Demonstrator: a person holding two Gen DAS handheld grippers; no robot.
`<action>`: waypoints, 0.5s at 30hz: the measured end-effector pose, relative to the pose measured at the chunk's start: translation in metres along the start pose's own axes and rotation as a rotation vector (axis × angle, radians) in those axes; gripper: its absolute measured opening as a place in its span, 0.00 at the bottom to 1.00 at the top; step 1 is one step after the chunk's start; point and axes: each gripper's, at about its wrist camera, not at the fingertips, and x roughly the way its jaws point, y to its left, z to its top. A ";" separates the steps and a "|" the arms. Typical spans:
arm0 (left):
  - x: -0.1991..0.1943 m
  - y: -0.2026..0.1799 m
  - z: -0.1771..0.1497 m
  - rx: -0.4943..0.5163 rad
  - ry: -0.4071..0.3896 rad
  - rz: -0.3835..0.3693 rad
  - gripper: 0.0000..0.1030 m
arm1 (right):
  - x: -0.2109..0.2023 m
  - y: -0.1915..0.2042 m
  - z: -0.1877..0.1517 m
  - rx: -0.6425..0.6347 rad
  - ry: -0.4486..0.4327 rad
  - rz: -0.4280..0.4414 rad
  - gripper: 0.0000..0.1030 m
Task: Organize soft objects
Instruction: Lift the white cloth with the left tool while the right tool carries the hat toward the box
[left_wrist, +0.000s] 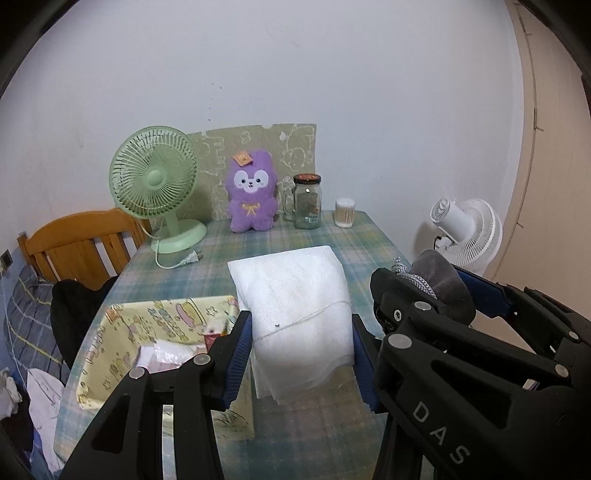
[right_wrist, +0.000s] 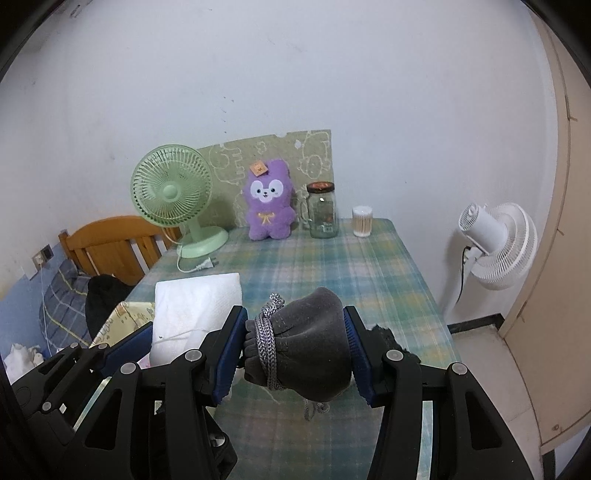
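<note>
My left gripper (left_wrist: 301, 354) is shut on a folded white foam sheet (left_wrist: 295, 306), held above the plaid table (left_wrist: 258, 251); a thin thread crosses its front. My right gripper (right_wrist: 293, 354) is shut on a grey drawstring pouch (right_wrist: 314, 347) tied with a silver-grey cord (right_wrist: 267, 332). In the left wrist view the right gripper (left_wrist: 436, 291) with the grey pouch (left_wrist: 443, 280) hangs just to the right of the foam. In the right wrist view the foam sheet (right_wrist: 192, 306) shows at the left. A yellow cartoon-print box (left_wrist: 155, 332) with soft items inside sits below left of the foam.
At the table's back stand a green desk fan (left_wrist: 155, 188), a purple plush toy (left_wrist: 251, 192), a glass jar (left_wrist: 306, 203) and a cotton-swab tub (left_wrist: 344, 212). A wooden bed frame (left_wrist: 81, 243) and bedding lie left. A white floor fan (right_wrist: 495, 243) stands right.
</note>
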 end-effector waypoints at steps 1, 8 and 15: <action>0.000 0.002 0.001 -0.002 -0.002 0.001 0.50 | 0.001 0.003 0.002 -0.003 -0.002 0.002 0.54; 0.001 0.026 0.005 -0.003 -0.013 0.024 0.50 | 0.011 0.026 0.009 -0.028 -0.001 0.022 0.54; 0.005 0.051 0.007 -0.017 -0.018 0.046 0.50 | 0.023 0.052 0.013 -0.050 0.001 0.050 0.54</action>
